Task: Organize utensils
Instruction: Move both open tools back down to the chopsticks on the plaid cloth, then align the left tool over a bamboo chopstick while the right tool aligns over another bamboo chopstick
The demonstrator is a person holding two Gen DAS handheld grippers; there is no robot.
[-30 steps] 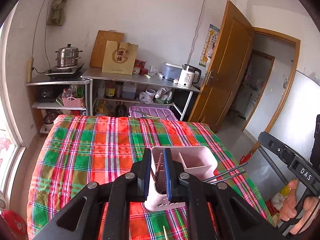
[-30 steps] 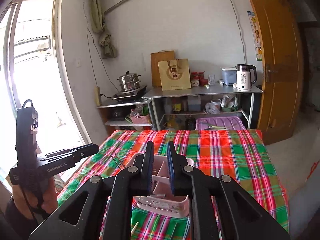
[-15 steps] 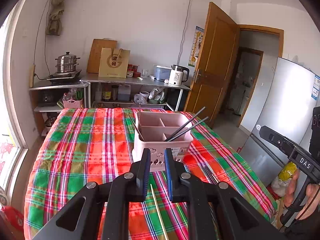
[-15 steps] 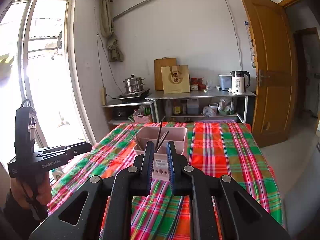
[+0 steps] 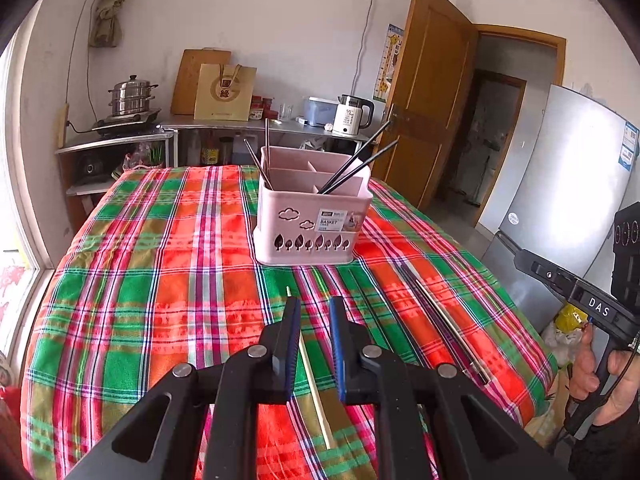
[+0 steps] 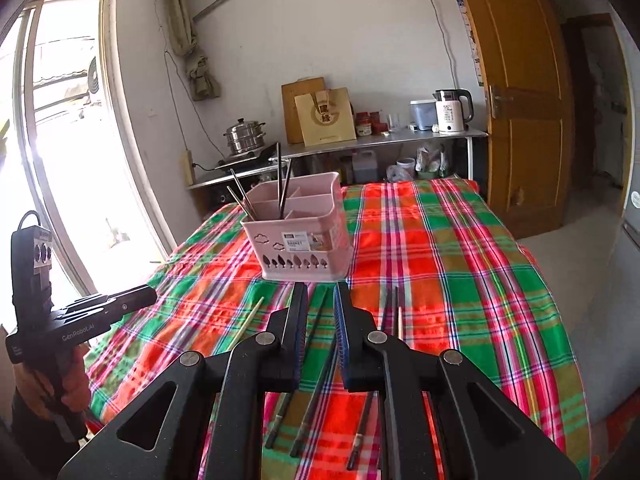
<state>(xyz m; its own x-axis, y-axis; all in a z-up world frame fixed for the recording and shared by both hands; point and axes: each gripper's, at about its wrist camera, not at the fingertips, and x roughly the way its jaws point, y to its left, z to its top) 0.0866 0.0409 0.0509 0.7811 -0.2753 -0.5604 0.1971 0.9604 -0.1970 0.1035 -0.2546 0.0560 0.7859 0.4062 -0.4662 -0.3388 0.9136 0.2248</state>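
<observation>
Pink caddy [image 5: 310, 228] labelled "BASKET", "DAS" gripper [image 5: 576, 300]

Matt pink plastic basket [image 5: 312, 220], woven plaid cloth [image 5: 160, 280], pale wooden chopstick [image 5: 316, 392]

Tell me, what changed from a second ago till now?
Both grippers pulled back from the pink basket and dropped low over the tablecloth. The left gripper now hangs above a pale chopstick, the right gripper above dark chopsticks. Nothing was grabbed. The basket stayed put.
</observation>
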